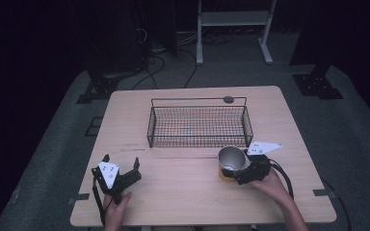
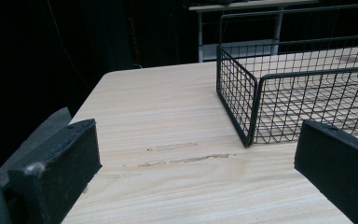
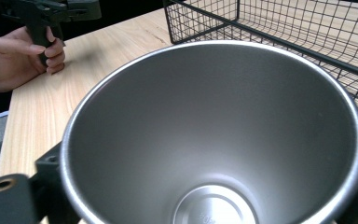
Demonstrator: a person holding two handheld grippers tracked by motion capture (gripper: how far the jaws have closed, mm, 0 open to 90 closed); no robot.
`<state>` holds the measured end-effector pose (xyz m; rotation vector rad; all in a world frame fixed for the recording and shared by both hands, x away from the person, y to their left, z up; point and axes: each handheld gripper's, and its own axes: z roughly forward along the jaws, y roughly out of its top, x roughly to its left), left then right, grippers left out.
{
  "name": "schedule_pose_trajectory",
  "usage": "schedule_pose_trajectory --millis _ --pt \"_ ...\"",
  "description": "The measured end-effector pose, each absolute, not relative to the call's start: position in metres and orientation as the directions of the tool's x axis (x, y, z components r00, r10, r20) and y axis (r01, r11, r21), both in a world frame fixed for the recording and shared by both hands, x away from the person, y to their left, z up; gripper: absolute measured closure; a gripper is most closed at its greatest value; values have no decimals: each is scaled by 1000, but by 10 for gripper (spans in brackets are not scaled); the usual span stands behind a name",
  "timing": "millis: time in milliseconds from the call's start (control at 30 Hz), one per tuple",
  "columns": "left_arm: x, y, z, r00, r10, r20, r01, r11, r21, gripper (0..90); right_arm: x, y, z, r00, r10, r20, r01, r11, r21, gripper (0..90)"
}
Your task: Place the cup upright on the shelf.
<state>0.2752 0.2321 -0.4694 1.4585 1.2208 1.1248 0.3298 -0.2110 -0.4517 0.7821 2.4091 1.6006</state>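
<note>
Steel cup (image 1: 231,162), shiny bare interior, clamped in right claw (image 1: 243,169), left claw (image 1: 121,163) agape

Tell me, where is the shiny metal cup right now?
In the high view, the shiny round metal cup sits right of the table's middle, held by the right tool, just in front of the black wire basket.

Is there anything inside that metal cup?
No, the right gripper view looks straight into the cup and shows bare metal walls and bottom.
</note>
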Motion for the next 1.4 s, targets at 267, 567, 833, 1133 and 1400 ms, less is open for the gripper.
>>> schedule_pose_trajectory --millis 267,567,833,1133,1400 --pt "275 232 -469 100 991 93 173 -110 979 0 329 -211 -451 -855 493 158 335 294 895 101" --pt "275 232 -469 100 991 94 173 -110 979 0 330 -213 -450 -851 497 168 343 285 895 108" --pt "275 232 -469 101 991 93 173 -110 979 0 330 -214 -448 -851 494 175 350 288 891 115" --pt "275 232 -469 101 991 92 173 -109 979 0 333 -212 -438 -860 471 195 351 269 897 120" --pt "275 232 -469 101 991 92 173 -108 979 0 335 -210 -429 -866 457 202 346 258 902 120"
